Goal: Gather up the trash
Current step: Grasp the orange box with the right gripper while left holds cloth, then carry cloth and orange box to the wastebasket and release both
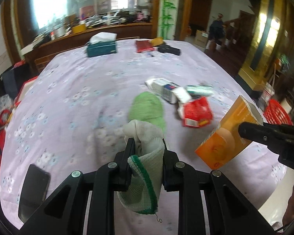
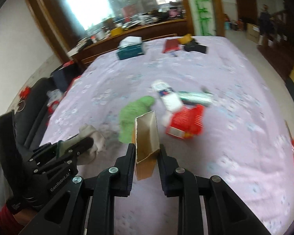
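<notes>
Orange cardboard fills my right tongs (image 2: 146, 152): they pinch an opened orange box (image 1: 228, 135) by its sides, lifted clear of the lilac flowered table (image 1: 78, 90). My left tongs (image 1: 147, 146) are pressed onto a white knitted glove (image 1: 145, 156) with a green cuff, which hangs limp between the fingers (image 1: 129, 148), also off the cloth.

So two pieces are in hand and neither is binned yet. A red basket (image 1: 277, 115) sits low past the table's right edge; I judge that is where they go, though I cannot be sure it is the bin.

Still lying on the cloth, near the middle: a green glove (image 1: 147, 109), a crumpled red packet (image 1: 198, 113) just beside it, and a small heap of white and teal cartons (image 1: 178, 91) touching the packet. By my reckoning, more remains than is done.

At the far end stand a teal tissue box (image 1: 102, 48), a red pouch (image 1: 144, 46) and a black case (image 1: 169, 50); a dark phone (image 1: 34, 188) lies near me. Those look like belongings, not rubbish.
</notes>
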Available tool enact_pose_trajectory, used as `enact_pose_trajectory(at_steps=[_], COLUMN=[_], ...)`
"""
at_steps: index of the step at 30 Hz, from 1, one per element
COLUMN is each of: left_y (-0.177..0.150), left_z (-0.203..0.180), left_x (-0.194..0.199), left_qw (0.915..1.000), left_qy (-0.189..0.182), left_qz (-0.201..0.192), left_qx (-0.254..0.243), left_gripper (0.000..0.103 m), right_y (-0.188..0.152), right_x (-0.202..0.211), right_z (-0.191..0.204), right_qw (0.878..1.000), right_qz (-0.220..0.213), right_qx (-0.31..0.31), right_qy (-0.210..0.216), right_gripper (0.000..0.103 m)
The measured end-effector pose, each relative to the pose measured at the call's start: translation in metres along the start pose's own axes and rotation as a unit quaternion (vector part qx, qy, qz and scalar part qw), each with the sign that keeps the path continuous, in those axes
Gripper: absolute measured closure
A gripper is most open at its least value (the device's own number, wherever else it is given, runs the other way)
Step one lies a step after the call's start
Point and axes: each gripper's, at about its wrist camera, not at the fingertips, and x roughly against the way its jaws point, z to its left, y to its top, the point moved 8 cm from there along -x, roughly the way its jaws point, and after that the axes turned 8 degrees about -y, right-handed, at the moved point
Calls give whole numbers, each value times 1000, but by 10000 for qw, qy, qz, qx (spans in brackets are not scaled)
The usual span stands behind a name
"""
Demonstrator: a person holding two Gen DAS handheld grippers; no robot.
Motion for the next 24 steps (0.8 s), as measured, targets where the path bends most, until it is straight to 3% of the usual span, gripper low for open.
enact_pose_trajectory(at_steps=[7, 24], left_y=[6, 15], left_z=[-45, -122], left_x=[-6, -20], left_qw=[9994, 9971], left_qy=[-64, -160], left_qz=[-28, 7], left_qx=[-350, -747], left_gripper=[81, 81], right_y=[-9, -13], right_x=[21, 54], right_z=[-38, -104], right_qw=[9995, 9979], right_qz=[-89, -245], right_qx=[-154, -449], right_qy=[-270, -396], right_gripper=[79, 79])
